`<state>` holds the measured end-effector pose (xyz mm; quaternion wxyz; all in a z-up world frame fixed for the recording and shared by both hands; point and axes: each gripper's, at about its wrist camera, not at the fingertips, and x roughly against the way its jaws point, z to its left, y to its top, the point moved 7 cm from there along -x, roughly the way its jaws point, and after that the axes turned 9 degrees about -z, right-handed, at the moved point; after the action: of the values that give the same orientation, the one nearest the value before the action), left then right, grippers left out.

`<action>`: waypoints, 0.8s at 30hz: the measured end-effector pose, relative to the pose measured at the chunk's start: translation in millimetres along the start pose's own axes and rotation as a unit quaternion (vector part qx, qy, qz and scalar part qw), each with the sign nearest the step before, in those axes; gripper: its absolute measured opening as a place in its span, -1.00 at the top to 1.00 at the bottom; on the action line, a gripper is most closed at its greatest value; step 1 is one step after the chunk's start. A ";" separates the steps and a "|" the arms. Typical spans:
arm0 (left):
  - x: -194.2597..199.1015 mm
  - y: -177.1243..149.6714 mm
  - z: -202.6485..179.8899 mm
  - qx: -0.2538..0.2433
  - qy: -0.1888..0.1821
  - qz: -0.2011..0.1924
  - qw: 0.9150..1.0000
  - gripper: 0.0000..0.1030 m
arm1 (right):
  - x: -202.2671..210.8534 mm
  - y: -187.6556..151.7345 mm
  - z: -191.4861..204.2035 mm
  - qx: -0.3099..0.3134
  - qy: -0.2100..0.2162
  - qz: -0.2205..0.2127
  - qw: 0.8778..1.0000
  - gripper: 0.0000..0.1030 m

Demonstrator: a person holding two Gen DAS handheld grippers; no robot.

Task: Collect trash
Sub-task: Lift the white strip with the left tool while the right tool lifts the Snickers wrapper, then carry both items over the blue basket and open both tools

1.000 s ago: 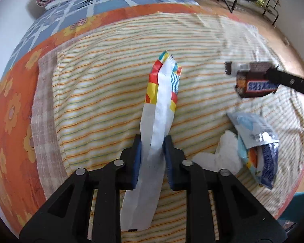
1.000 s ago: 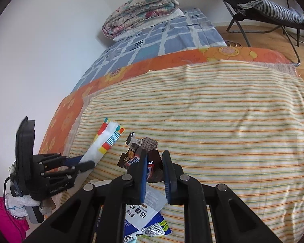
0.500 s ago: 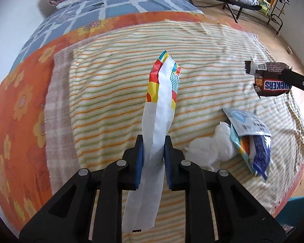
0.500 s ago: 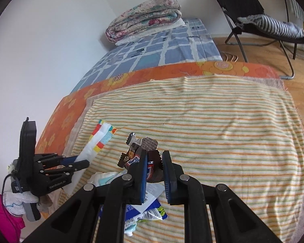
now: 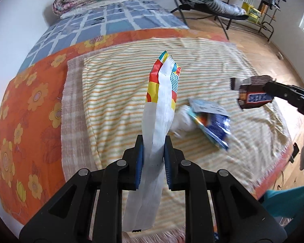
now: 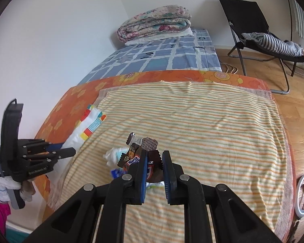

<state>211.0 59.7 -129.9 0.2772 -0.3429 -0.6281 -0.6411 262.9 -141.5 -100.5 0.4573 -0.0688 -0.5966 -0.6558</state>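
Wrappers [image 5: 162,109] [image 6: 140,154] in both grippers [image 5: 152,154] [image 6: 154,168]

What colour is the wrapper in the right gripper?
Dark brown with a blue logo, a Snickers wrapper; clearest in the left wrist view.

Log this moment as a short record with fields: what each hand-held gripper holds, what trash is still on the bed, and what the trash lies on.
left hand-held gripper: shut on long white wrapper with colourful printed end, lifted off the bed
right hand-held gripper: shut on brown chocolate bar wrapper, also lifted
trash still on bed: crumpled white tissue; blue and white snack packet, touching the tissue
surface: striped yellow and orange blanket over an orange floral sheet
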 end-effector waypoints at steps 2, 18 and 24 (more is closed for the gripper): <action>12.2 -5.5 -10.1 -0.006 -0.002 -0.004 1.000 0.67 | 11.7 -5.3 4.6 0.003 0.000 0.000 1.000 0.76; 83.2 -71.3 -83.4 -0.034 -0.044 -0.019 0.998 0.66 | 101.3 -72.4 41.4 0.052 -0.003 0.012 0.999 0.76; 92.9 -102.0 -101.3 -0.028 -0.062 -0.016 0.998 0.66 | 121.4 -103.6 58.1 0.068 0.002 0.021 0.997 0.76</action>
<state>64.8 -28.3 -117.0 0.2176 -0.3791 -0.6313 -0.6406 96.2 -168.7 -81.6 0.4759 -0.0491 -0.6373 -0.6041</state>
